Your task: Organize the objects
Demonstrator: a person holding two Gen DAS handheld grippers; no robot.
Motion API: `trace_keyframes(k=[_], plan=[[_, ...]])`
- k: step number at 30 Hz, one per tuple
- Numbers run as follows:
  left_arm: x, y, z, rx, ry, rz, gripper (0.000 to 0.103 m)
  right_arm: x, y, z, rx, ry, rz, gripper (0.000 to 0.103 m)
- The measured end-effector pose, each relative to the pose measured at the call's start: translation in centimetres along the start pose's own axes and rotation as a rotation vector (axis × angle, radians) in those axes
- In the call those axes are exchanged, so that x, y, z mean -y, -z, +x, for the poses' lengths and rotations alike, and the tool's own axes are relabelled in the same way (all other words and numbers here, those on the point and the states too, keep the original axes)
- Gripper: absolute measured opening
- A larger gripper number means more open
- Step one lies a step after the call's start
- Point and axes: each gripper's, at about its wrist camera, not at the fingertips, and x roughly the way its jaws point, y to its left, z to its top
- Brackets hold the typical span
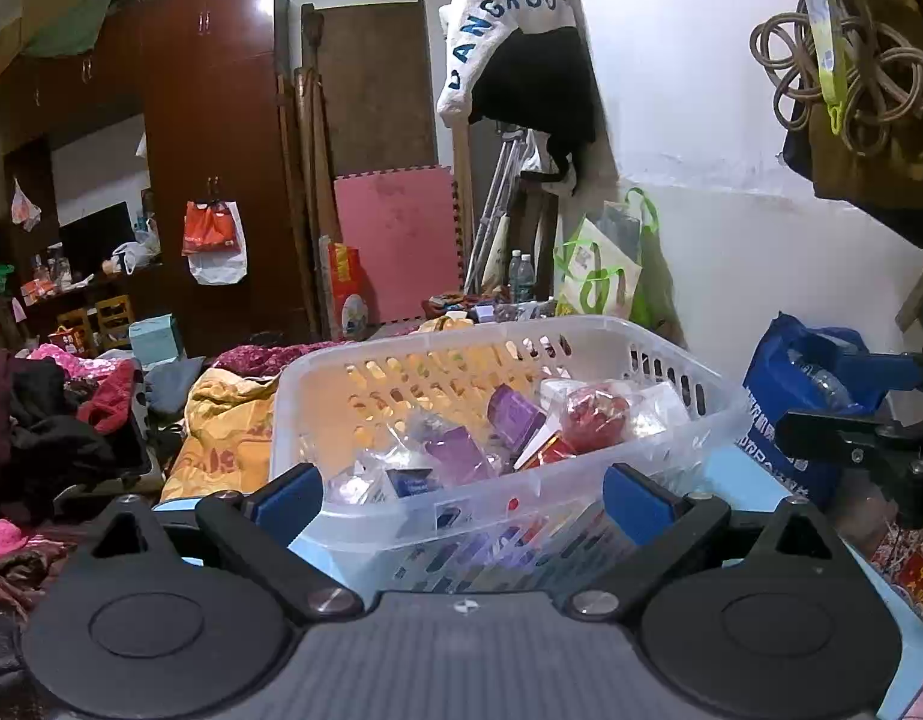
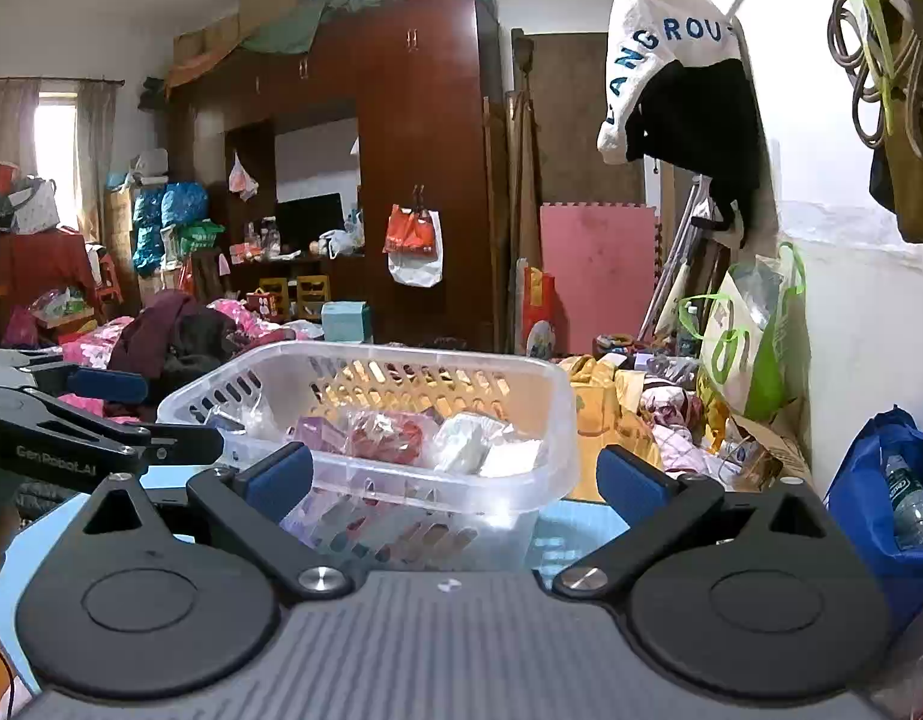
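Note:
A clear plastic basket (image 1: 581, 330) stands on a light blue table (image 1: 737, 468) and holds several wrapped items: purple packets (image 1: 515, 414), a red wrapped ball (image 1: 599, 414) and white packets. My left gripper (image 1: 461, 498) is open and empty, its blue pads either side of the basket's near rim. In the right wrist view the basket (image 2: 521, 372) holds the red item (image 2: 389, 438) and white packets (image 2: 479, 444). My right gripper (image 2: 455, 474) is open and empty, just before the basket's near right corner. The other gripper shows in each view (image 1: 869, 420) (image 2: 71, 420).
A blue bag with a water bottle (image 2: 899, 498) stands right of the table by the white wall. Heaped clothes and bedding (image 1: 221, 420) lie behind and left of the basket. A dark wardrobe (image 2: 413, 180) and a pink foam mat (image 2: 593, 276) stand at the back.

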Motion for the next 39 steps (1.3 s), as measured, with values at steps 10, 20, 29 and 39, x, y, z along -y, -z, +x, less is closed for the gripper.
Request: trace_keyframes(k=[10, 20, 29, 39], plan=[[-1.0, 0.0, 0.1, -0.004, -0.001, -0.062, 0.101, 0.1, 0.1, -0.3, 0.002, 0.007, 0.001, 0.103], [-0.9, 0.1, 0.1, -0.009, 0.014, -0.067, 0.101, 0.1, -0.1, -0.4, -0.002, 0.015, -0.008, 0.103], [-0.5, 0.3, 0.4, -0.021, 0.018, -0.063, 0.101, 0.2, 0.1, -0.3, -0.002, 0.014, -0.002, 0.103], [0.0, 0.4, 0.2, -0.014, 0.019, -0.061, 0.101, 0.4, 0.2, -0.3, -0.004, 0.013, 0.008, 0.103]])
